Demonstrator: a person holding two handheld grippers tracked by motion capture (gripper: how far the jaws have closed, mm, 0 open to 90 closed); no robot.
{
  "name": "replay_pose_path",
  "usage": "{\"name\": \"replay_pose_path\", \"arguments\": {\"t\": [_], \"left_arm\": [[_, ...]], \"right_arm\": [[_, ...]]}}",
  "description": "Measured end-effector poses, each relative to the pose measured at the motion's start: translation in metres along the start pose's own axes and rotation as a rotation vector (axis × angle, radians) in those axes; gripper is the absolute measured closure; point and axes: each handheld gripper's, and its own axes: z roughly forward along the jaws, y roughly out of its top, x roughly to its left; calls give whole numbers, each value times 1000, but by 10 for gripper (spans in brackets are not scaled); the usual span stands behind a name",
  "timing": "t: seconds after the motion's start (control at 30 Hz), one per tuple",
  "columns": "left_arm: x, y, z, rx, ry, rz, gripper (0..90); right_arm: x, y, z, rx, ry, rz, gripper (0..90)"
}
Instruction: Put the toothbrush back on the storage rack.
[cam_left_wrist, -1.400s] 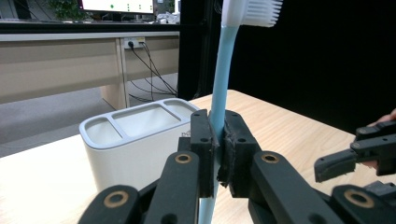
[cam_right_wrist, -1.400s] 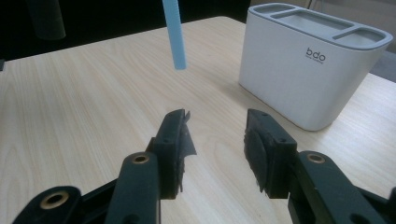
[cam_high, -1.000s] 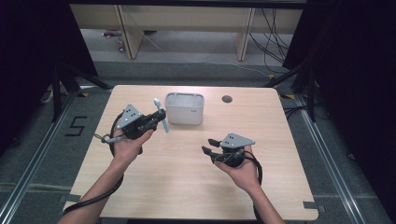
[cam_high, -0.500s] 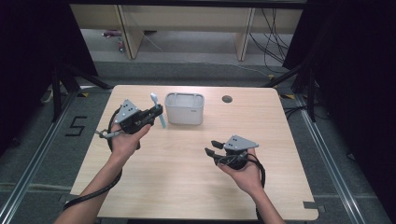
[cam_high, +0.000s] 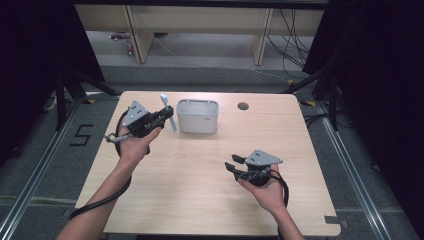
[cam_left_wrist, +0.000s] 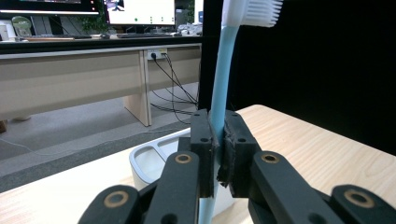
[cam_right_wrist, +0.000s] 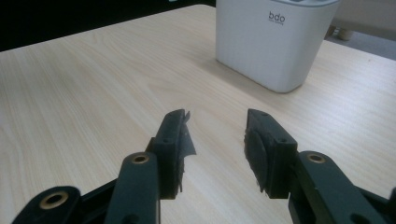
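Toothbrush (cam_left_wrist: 223, 79), light blue with white bristles at the top, stands nearly upright, clamped by its handle between the closed jaws of the left gripper (cam_high: 161, 116). That gripper hangs above the table (cam_high: 200, 200) near its far left corner, just left of the white tub (cam_high: 198, 116), which stands by the middle of the far edge. The right gripper (cam_right_wrist: 217, 140) hovers over the near right part of the table, jaws apart and empty.

Light-blue toothbrush (cam_left_wrist: 223, 79), upright, bristles up, just beside white holder (cam_high: 198, 116)
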Motion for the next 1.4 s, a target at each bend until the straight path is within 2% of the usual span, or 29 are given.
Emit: {"name": "replay_pose_path", "arguments": {"t": [0.07,0.1,0.2,0.23,0.27,0.3,0.33,0.37,0.4,0.43,0.5,0.53,0.57,0.67,0.7,0.73,0.77,0.83,0.87,0.93,1.0,1.03,1.07,1.1,1.17,1.2,1.27,1.3,1.4], "left_arm": [[1,2,2,-3,2,-2,838],[1,3,3,-3,2,-2,838],[3,6,6,-8,7,5,838],[3,7,7,-9,9,6,838],[4,8,8,-10,11,10,838],[4,9,9,-10,12,12,838],[5,10,10,-13,14,11,838],[6,11,12,-12,14,13,838],[6,11,13,-13,17,11,838],[7,11,14,-14,17,10,838],[8,12,17,-15,21,12,838],[9,13,18,-17,21,13,838],[9,14,19,-18,22,15,838],[11,17,23,-24,27,20,838],[11,18,24,-26,28,21,838],[12,19,25,-27,29,24,838],[12,20,27,-27,30,27,838],[13,21,30,-27,31,33,838],[14,22,31,-27,34,38,838],[15,23,34,-25,35,42,838],[15,24,37,-29,34,46,838],[16,24,38,-29,36,47,838],[16,25,40,-29,39,46,837],[17,25,41,-28,41,46,838],[18,26,44,-31,45,46,838],[19,26,46,-29,48,47,838],[21,26,49,-28,51,48,837],[21,26,50,-29,52,50,838],[23,27,54,-30,54,57,837]], "right_arm": [[-1,-3,-1,-17,-22,-15,589],[0,-5,-2,-8,-21,10,589],[-2,-7,-3,-15,-16,11,588],[-4,-8,-5,-16,-36,0,587],[-4,-8,-6,-17,-33,8,587],[-7,-9,-8,-29,-53,-20,587],[-7,-10,-9,-23,-44,3,587],[-9,-10,-10,-36,-51,-13,587],[-8,-12,-11,-36,-47,18,587],[-9,-13,-13,-38,-63,23,587],[-12,-15,-16,-49,-74,2,587],[-12,-16,-19,-40,-75,29,588],[-13,-17,-20,-56,-79,20,588],[-14,-20,-24,-49,-80,48,587],[-15,-21,-25,-65,-93,29,587],[-13,-22,-26,-58,-93,68,587],[-15,-23,-25,-76,-86,45,587],[-15,-25,-26,-72,-97,54,587],[-16,-26,-26,-84,-112,37,587],[-16,-27,-27,-83,-99,59,587],[-16,-29,-28,-84,-114,60,587],[-14,-30,-28,-78,-104,94,587],[-16,-31,-27,-96,-107,70,586],[-15,-32,-27,-101,-100,83,586],[-16,-32,-28,-105,-111,76,587],[-17,-33,-29,-108,-126,56,587],[-15,-34,-29,-112,-110,85,587],[-17,-34,-30,-111,-121,65,587],[-18,-35,-30,-108,-129,64,587]]}}
